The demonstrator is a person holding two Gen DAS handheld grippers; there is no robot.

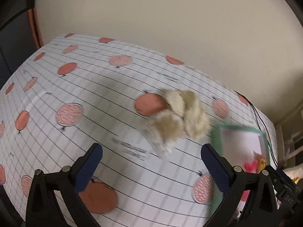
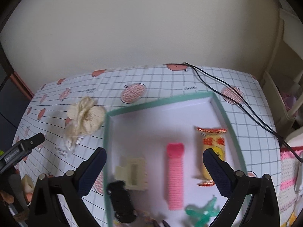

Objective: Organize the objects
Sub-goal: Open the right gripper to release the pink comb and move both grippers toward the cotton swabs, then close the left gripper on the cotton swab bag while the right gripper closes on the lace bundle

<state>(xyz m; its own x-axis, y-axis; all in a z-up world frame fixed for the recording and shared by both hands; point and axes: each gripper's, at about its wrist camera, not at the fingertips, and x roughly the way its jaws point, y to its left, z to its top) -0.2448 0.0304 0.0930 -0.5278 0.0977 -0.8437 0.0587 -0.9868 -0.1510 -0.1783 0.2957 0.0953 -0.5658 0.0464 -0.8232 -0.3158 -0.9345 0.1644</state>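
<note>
A fluffy cream knitted scrunchie [image 1: 179, 118] in a clear wrapper lies on the checked tablecloth, just beyond my open left gripper [image 1: 151, 167], which holds nothing. The right wrist view shows the same scrunchie [image 2: 85, 116] left of a green-rimmed white box [image 2: 220, 106]. My right gripper [image 2: 154, 170] hangs open and empty over that box. Inside lie a cream hair claw [image 2: 132, 174], a pink ribbed tube [image 2: 175, 176], a yellow snack packet [image 2: 213, 151], a black clip [image 2: 120, 200] and a green clip [image 2: 203, 211].
The box corner [image 1: 244, 141] sits right of the scrunchie in the left view. A black cable [image 2: 236, 98] runs across the cloth behind the box. A pink-and-white knitted item [image 2: 289, 179] lies at the right edge. A cream wall stands behind the table.
</note>
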